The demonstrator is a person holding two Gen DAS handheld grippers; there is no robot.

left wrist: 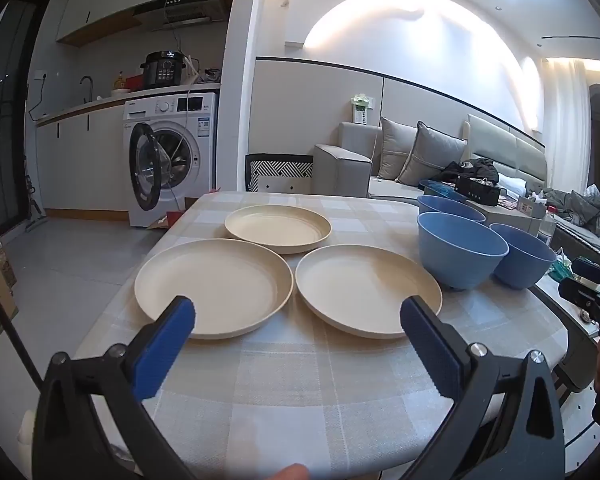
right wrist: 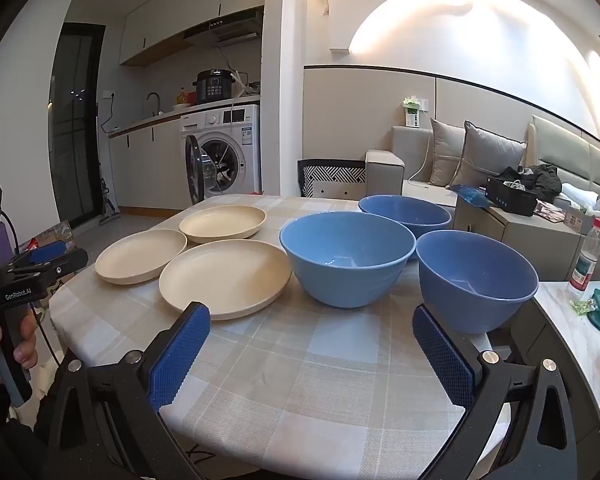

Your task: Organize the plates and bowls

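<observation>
3 plates [left wrist: 213,288] and 3 bowls [right wrist: 347,258] look light, stiff, slick: grip rims; both grippers' fingers [left wrist: 167,338] wide, empty.

On the table [right wrist: 300,380] I see three plates [right wrist: 225,282] grouped left, two in front, one behind. Three bowls [right wrist: 347,258] stand right of them: one nearest the plates, one behind, one farthest right.

A table [right wrist: 300,380] with a checked cloth carries three cream plates [right wrist: 224,280] and three blue bowls [right wrist: 346,258]
</observation>
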